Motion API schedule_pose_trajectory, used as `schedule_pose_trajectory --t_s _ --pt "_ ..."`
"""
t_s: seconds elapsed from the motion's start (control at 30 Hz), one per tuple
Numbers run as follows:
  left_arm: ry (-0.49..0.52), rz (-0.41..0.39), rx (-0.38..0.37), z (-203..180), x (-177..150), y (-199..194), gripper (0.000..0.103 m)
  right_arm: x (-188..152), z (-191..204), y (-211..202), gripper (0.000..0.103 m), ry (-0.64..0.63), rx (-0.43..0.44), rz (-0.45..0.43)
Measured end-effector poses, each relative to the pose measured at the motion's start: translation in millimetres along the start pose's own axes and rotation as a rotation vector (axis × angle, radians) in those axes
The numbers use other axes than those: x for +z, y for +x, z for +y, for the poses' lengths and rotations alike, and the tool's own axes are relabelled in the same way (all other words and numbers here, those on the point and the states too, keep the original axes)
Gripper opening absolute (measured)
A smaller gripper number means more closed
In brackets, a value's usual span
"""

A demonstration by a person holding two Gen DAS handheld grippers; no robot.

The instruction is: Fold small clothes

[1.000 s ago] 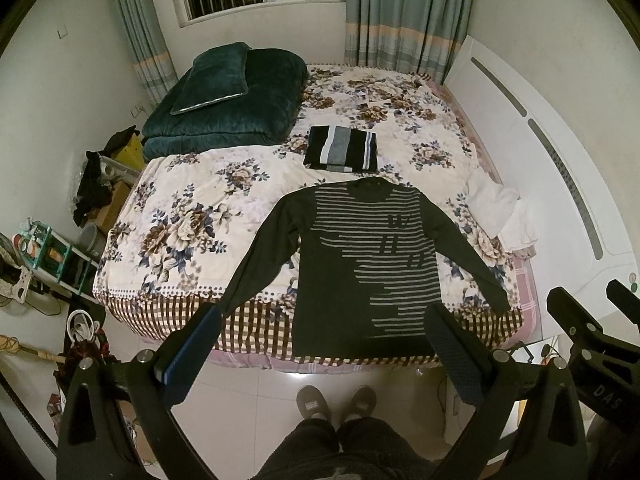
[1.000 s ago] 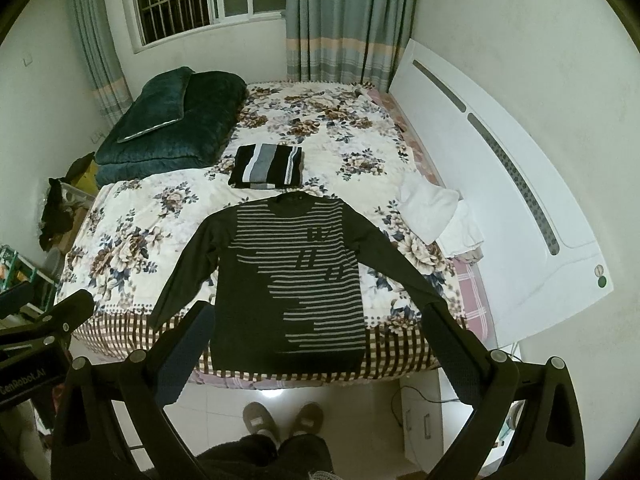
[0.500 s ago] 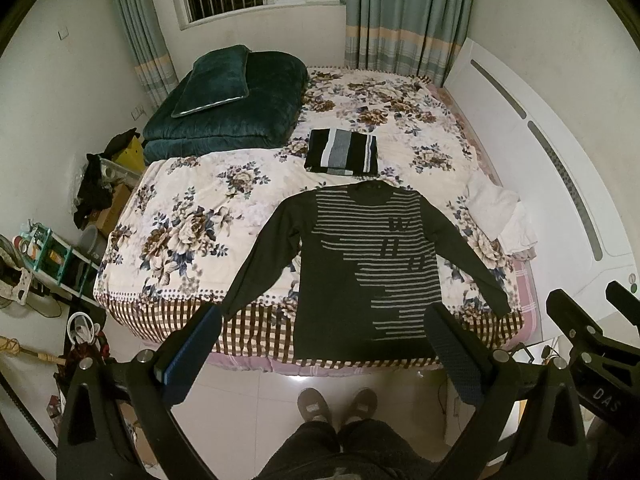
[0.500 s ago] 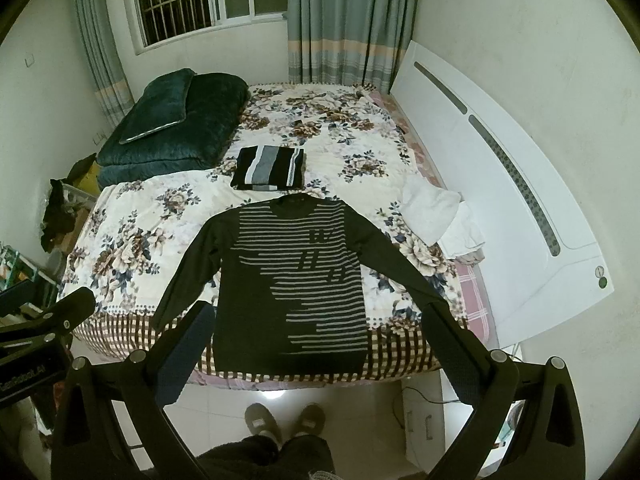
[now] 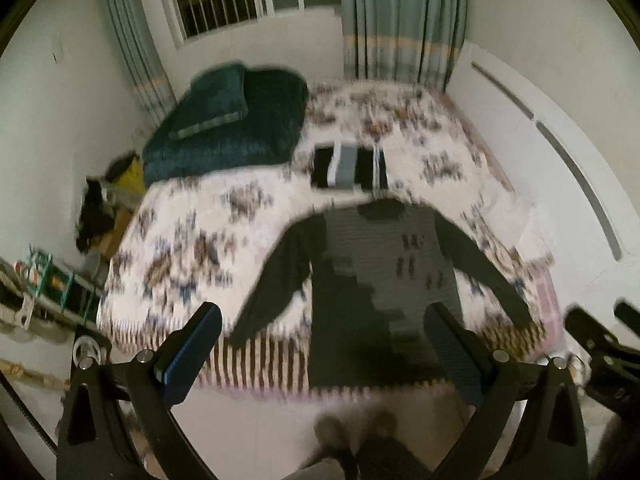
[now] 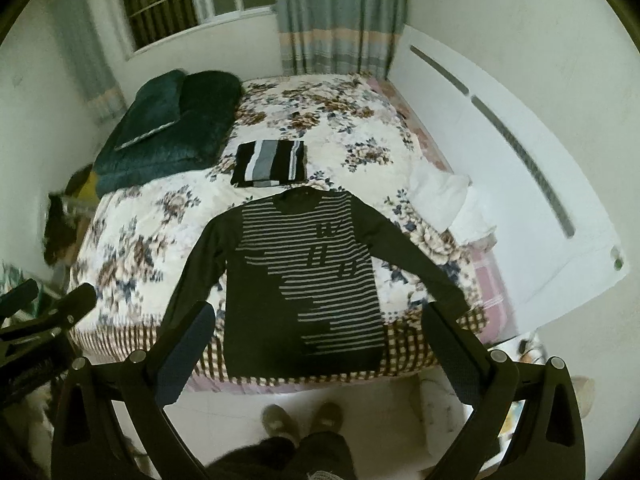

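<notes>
A dark long-sleeved sweater [image 6: 304, 280] with grey stripes lies flat on the bed, sleeves spread, hem hanging over the near edge. It shows blurred in the left wrist view [image 5: 376, 280]. A folded black, grey and white striped garment [image 6: 270, 163] lies behind its collar, also in the left wrist view [image 5: 350, 168]. My left gripper [image 5: 326, 354] is open and empty, held above the floor before the bed. My right gripper [image 6: 320, 354] is open and empty, likewise short of the hem.
The floral bed cover [image 6: 160, 216] spreads left of the sweater. A dark green quilt and pillow [image 6: 168, 120] lie at the far left. White cloth [image 6: 444, 196] lies by the white headboard [image 6: 520, 160] at right. Clutter stands on the floor at left [image 5: 44, 284]. My feet [image 6: 300, 420] are below.
Both grippers have moved closer to the bed, so the sweater looks larger. The left wrist view is now motion-blurred. Both grippers stay open.
</notes>
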State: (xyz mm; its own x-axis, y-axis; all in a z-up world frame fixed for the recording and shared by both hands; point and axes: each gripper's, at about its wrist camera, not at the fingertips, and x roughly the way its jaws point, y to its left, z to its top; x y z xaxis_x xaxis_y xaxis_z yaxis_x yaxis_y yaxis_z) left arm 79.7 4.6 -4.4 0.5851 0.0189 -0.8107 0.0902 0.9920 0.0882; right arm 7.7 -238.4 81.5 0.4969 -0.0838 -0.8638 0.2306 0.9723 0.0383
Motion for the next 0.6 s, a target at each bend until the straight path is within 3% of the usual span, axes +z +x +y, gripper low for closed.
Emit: schedule_pose_trajectory --t_s 0.1,0.2,0.37,0.5,0.6 --pt "0.018 -0.071 0.054 -8 -1 58 0.103 -16 -43 64 0.103 0.11 -0.032 0.034" --pt "0.042 -0.041 0.072 -23 -7 120 0.103 -33 -98 138 0.103 0.262 -0.126 0.1" --pt "0.086 0.125 0.134 -59 -16 258 0.103 -80 -221 264 0.103 0.611 -0.232 0.223" --pt "0.114 0.242 0.219 -89 -34 333 0.103 -123 -324 350 0.101 0.865 -0.227 0.259" --pt "0.108 0.317 0.228 -104 -43 385 0.103 -142 -384 411 0.095 0.967 -0.259 0.283"
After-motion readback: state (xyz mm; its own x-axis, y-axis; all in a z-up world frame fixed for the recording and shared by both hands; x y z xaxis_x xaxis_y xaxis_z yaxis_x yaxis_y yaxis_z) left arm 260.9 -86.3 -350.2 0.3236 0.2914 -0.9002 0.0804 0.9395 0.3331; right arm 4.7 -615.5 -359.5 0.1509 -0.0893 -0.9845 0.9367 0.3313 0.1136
